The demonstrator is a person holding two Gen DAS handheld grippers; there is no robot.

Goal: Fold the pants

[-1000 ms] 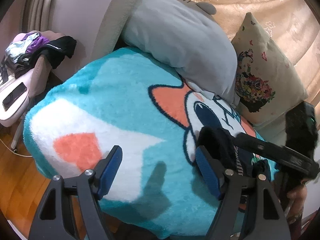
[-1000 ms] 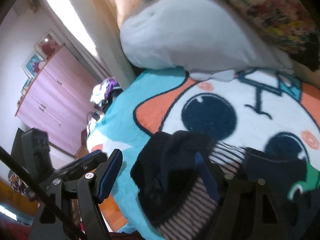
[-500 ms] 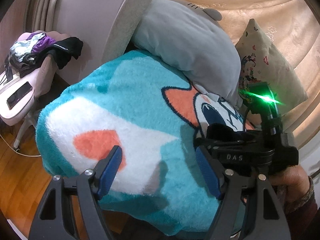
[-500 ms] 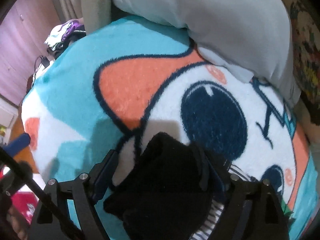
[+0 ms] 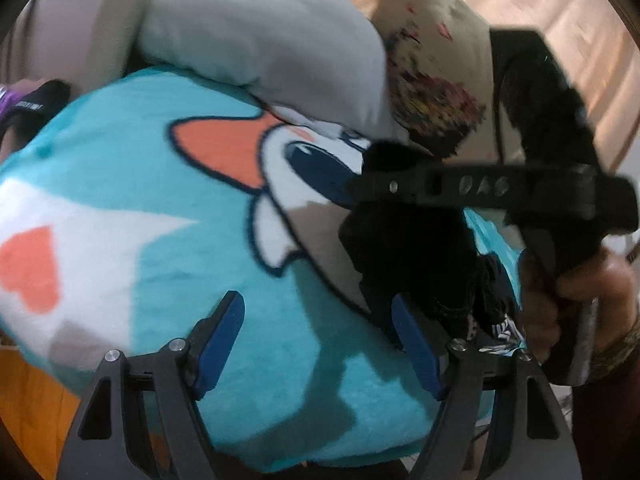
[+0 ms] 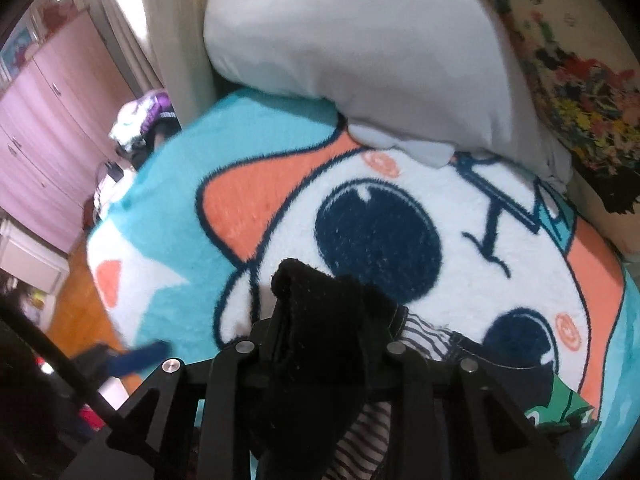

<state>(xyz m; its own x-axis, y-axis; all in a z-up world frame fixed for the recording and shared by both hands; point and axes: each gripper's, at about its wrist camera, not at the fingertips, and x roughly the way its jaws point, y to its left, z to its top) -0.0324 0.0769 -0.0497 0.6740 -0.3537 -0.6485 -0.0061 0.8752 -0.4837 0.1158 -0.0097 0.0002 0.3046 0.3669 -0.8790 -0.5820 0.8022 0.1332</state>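
Note:
The black pants (image 6: pixel 320 320) are bunched up at the near edge of a teal cartoon blanket (image 6: pixel 168 208). My right gripper (image 6: pixel 320 340) is shut on a fold of the black fabric and holds it raised. In the left wrist view the right gripper (image 5: pixel 372 188) crosses from the right with the pants (image 5: pixel 408 256) hanging under it. My left gripper (image 5: pixel 316 332) is open and empty, low over the blanket (image 5: pixel 160 208), just left of the hanging fabric.
A grey pillow (image 6: pixel 360 48) and a floral cushion (image 6: pixel 568 72) lie at the back of the bed. A striped garment (image 6: pixel 424 332) and a green-printed one (image 6: pixel 560 404) lie beside the pants. A chair with clothes (image 6: pixel 140 128) stands at the left, by pink cabinets (image 6: pixel 36 128).
My right gripper has shut on the black pants and lifted a fold of them. My left gripper has moved closer to the pants and stays open.

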